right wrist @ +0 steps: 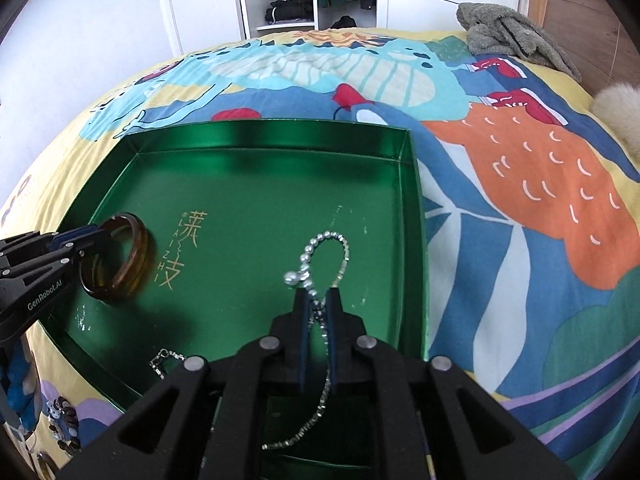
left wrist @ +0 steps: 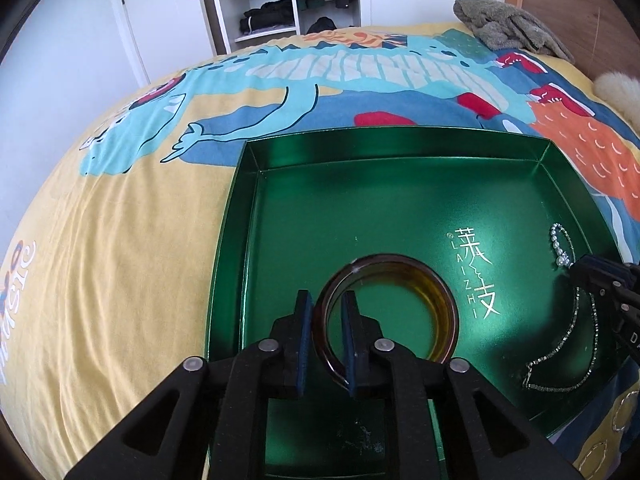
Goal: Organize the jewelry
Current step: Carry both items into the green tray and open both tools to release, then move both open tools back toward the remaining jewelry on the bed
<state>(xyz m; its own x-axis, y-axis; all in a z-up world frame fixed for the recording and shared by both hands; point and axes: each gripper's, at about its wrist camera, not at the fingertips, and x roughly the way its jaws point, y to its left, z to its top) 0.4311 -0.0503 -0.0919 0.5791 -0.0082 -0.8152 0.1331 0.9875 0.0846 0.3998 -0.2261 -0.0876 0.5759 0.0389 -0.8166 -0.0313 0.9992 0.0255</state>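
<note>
Green tray (left wrist: pixel 256 148) holds both pieces: left gripper (left wrist: pixel 327 338) straddles the amber bangle's (left wrist: pixel 442 304) rim, right gripper (right wrist: pixel 318 334) the beaded chain (right wrist: pixel 326 238), jaws slightly parted. Release underway; next, lift clear.

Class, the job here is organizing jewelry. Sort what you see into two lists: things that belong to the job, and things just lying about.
Belongs to the job:
- green tray
- amber bangle
- beaded chain
- left gripper
- right gripper

Just lying about:
- grey towel
- patterned bedspread
- folded clothes on the shelf
- fluffy cushion
</note>
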